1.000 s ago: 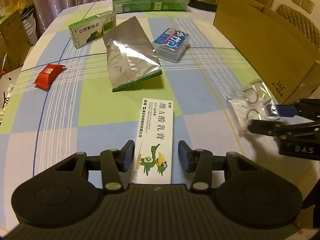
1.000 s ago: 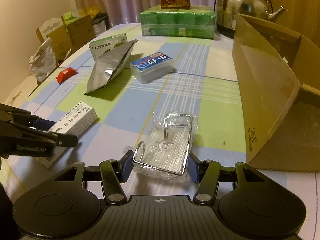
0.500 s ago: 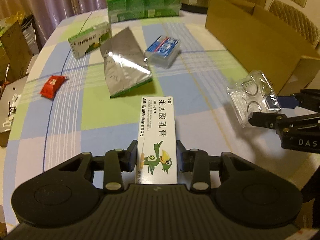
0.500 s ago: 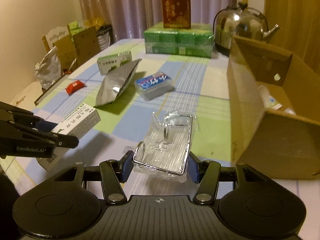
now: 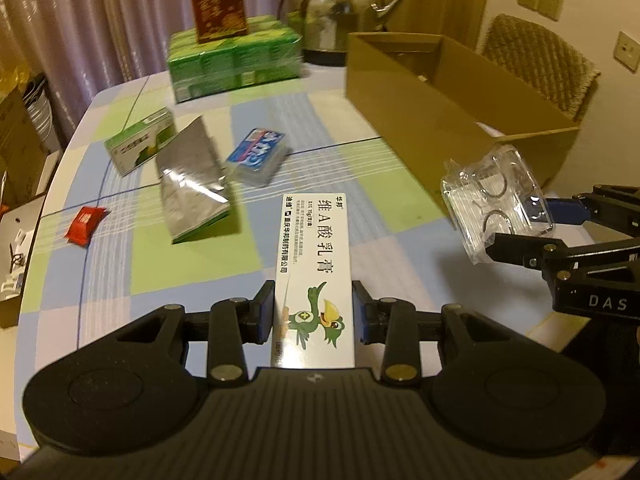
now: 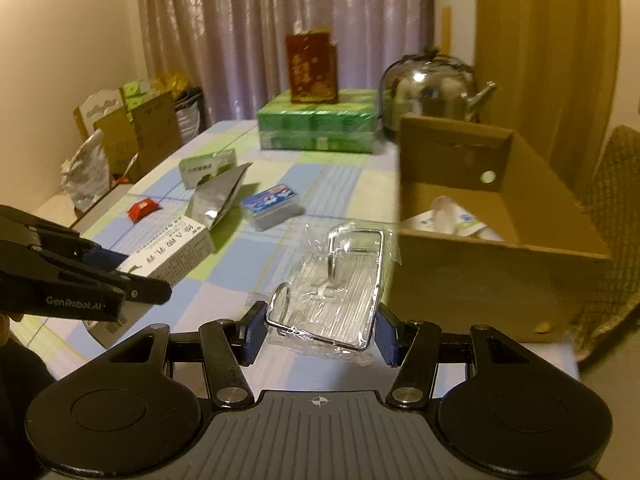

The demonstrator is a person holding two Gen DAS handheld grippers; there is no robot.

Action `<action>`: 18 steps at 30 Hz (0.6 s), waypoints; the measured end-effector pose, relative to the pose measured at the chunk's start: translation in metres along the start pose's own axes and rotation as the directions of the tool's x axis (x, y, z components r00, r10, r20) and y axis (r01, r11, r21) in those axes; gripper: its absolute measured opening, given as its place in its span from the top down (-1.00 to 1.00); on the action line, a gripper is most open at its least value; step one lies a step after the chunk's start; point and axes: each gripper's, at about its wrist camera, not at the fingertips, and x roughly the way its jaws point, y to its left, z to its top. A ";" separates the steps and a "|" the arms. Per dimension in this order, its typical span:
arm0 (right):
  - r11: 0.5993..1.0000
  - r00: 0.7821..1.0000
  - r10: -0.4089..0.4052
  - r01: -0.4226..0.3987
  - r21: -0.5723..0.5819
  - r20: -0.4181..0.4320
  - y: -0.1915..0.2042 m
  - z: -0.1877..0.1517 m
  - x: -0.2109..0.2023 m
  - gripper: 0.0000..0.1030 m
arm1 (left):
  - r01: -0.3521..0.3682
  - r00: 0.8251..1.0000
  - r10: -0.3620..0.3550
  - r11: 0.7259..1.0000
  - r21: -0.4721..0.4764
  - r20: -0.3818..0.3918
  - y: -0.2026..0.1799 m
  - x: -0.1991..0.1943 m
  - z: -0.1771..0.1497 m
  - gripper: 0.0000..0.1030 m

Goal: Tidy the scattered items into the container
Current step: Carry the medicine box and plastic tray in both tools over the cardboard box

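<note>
My left gripper point(image 5: 314, 316) is shut on a long white ointment box with a green bird point(image 5: 314, 264), held above the table. In the right wrist view that box point(image 6: 168, 254) shows at the left in the left gripper point(image 6: 132, 276). My right gripper point(image 6: 320, 330) is shut on a metal rack wrapped in clear plastic point(image 6: 332, 288), also lifted; the left wrist view shows the rack point(image 5: 496, 200) at the right. The open cardboard box point(image 6: 496, 256) stands to the right, with a few white packets inside. It appears as the cardboard box point(image 5: 432, 112) in the left wrist view.
On the checked tablecloth point(image 5: 192, 264) lie a silver foil bag point(image 5: 192, 188), a green-white carton point(image 5: 140, 144), a blue-labelled plastic case point(image 5: 258, 154) and a red sachet point(image 5: 85, 226). A green pack stack point(image 5: 234, 62), a red box and a steel kettle point(image 5: 336, 12) stand at the back.
Both grippers rose off the table with their items, the left having closed on the ointment box. The views now look down from higher, toward the cardboard box's opening.
</note>
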 end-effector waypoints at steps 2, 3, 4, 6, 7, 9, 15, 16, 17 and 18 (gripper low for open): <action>1.000 1.000 -0.025 0.024 0.017 0.017 -0.012 0.000 -0.011 -0.02 | 0.014 1.000 -0.014 1.000 0.007 0.005 -0.011 -0.003 0.002 0.36; 0.999 0.999 -0.038 0.037 0.028 0.024 -0.018 0.000 -0.016 -0.02 | 0.025 1.000 -0.025 1.000 0.013 0.008 -0.018 -0.004 0.004 0.36; 0.998 0.998 -0.052 0.051 0.038 0.030 -0.026 0.000 -0.020 -0.02 | 0.035 0.999 -0.035 0.999 0.017 0.011 -0.024 -0.005 0.007 0.36; 0.995 0.996 -0.080 0.078 0.057 0.042 -0.040 0.001 -0.029 -0.02 | 0.063 0.998 -0.063 0.998 0.024 0.016 -0.035 -0.007 0.012 0.36; 0.994 0.994 -0.095 0.091 0.067 0.048 -0.048 0.002 -0.033 -0.02 | 0.072 0.997 -0.073 0.997 0.030 0.019 -0.040 -0.007 0.016 0.36; 0.990 0.991 -0.119 0.114 0.084 0.065 -0.062 0.007 -0.040 -0.02 | 0.091 0.995 -0.092 0.995 0.044 0.030 -0.051 -0.007 0.025 0.36; 0.983 0.979 -0.167 0.156 0.095 0.117 -0.099 0.034 -0.049 -0.02 | 0.154 0.985 -0.160 0.984 0.090 0.068 -0.084 -0.003 0.067 0.36; 0.982 0.977 -0.172 0.161 0.095 0.123 -0.105 0.039 -0.047 -0.02 | 0.165 0.982 -0.172 0.982 0.097 0.076 -0.089 -0.001 0.076 0.36; 0.982 0.976 -0.177 0.165 0.094 0.129 -0.111 0.045 -0.045 -0.02 | 0.173 0.980 -0.182 0.979 0.106 0.083 -0.095 0.001 0.086 0.36; 0.981 0.974 -0.182 0.171 0.092 0.133 -0.118 0.051 -0.042 -0.02 | 0.180 0.978 -0.191 0.977 0.116 0.089 -0.100 0.004 0.095 0.36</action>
